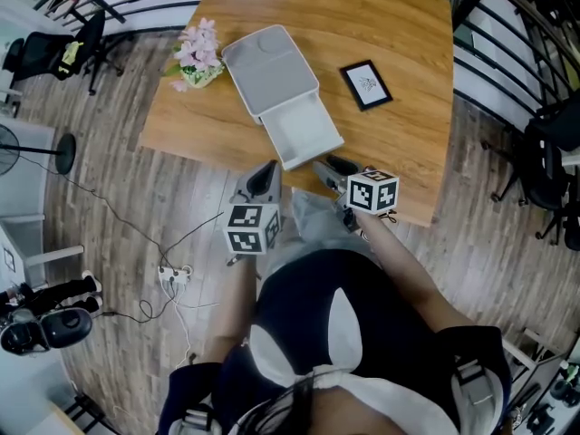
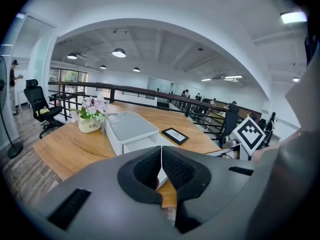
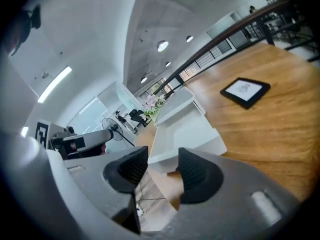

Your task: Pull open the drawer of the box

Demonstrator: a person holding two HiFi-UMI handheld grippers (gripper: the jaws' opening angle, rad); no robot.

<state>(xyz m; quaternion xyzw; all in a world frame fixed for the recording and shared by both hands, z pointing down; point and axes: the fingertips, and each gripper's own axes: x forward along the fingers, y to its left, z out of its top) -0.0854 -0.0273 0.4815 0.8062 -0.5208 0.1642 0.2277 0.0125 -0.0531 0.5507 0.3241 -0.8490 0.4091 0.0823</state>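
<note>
While the drawer (image 1: 301,130) was already slid well out of the white box (image 1: 269,66), pointing toward 5 o'clock in the head view, neither tool was actually on it. The box sat on the wooden worktop (image 1: 399,25), and the drawer's front end came close to the worktop's near edge.

The left tool (image 1: 266,172) hung at roughly 7 o'clock from the drawer front, off the worktop's edge and over the plank floor (image 1: 136,198). In its own view the pads were pressed together, pinching nothing. The right tool (image 1: 326,165) sat at about 5 o'clock from the drawer front, just beside it but apart. Its jaws were spread with nothing gripped, and in the right gripper view the drawer's front showed just past the gap.

Other stuff on the worktop: a little pot of pink flowers (image 1: 199,54) at 9 o'clock from the box, just beside it, and a black picture frame (image 1: 366,84) lying flat at 3 o'clock, a bit apart. Down on the floor at 8 o'clock from the tools was a power strip (image 1: 172,275) with cables running off it.
</note>
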